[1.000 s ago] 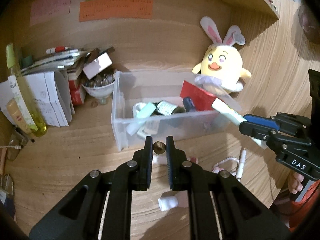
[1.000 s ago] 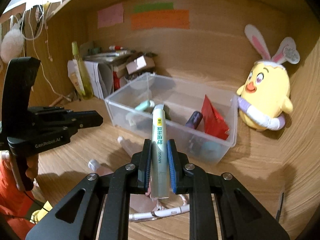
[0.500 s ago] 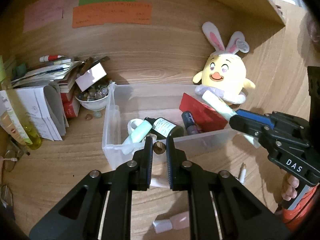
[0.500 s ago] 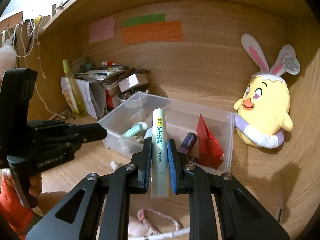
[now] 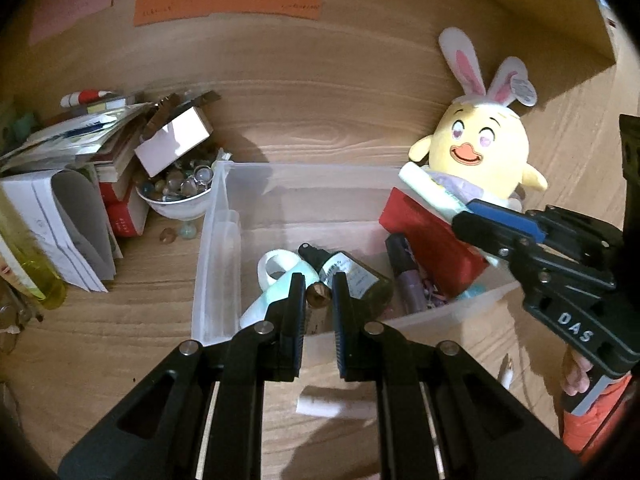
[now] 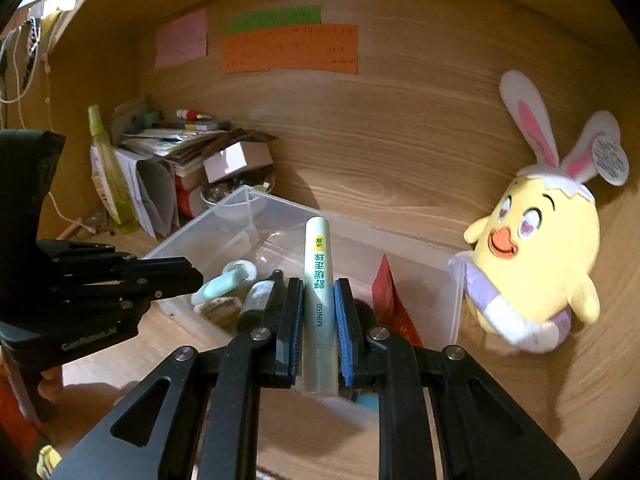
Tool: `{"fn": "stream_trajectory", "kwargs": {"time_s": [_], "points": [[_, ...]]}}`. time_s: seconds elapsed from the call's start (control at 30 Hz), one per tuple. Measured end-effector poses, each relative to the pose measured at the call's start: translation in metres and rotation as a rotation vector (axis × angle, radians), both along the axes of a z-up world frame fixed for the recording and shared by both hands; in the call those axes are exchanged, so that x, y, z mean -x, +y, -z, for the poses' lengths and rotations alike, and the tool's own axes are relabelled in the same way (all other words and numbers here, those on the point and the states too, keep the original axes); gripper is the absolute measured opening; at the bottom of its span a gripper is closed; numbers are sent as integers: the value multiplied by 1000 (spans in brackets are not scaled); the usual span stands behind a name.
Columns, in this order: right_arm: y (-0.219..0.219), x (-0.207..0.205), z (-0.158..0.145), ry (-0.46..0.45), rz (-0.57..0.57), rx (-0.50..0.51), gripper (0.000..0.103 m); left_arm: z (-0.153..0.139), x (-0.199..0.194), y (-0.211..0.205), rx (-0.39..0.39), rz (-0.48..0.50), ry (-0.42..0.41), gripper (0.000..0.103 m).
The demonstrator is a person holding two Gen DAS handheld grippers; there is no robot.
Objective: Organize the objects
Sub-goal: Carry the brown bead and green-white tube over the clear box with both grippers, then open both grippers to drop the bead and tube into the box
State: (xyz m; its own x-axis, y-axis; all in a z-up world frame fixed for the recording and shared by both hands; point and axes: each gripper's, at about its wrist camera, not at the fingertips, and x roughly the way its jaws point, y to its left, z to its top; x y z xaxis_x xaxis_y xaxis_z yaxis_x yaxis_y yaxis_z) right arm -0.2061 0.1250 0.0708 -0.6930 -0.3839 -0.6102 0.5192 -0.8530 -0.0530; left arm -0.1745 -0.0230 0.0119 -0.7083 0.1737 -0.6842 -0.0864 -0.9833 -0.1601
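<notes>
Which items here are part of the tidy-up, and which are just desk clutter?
In play: clear bin; pale green tube in right gripper; small brown item in left gripper.
Lying about: plush chick; paper stack; bead bowl; sticky notes.

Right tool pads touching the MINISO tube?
Touching. Right wrist view shows the right tool with both pads pressed against the MINISO tube, no gap either side.
</notes>
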Motion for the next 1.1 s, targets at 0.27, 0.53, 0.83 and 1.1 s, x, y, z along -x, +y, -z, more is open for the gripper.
{"fn": "stream_trajectory", "kwargs": {"time_s": [0.27,0.53,0.83,1.1], "points": [[-10,30,32,-102,-9,-28,14,11,19,3,11,0,-44,12],[-9,45,49,-170,1,-30,14,21,27,5,13,7,-57,12],[-7,48,48,-193,3,-26,14,22,27,6,19,7,-56,25],[-11,33,37,-141,-8,-47,34,15,18,10,34,14,-28,46]]}}
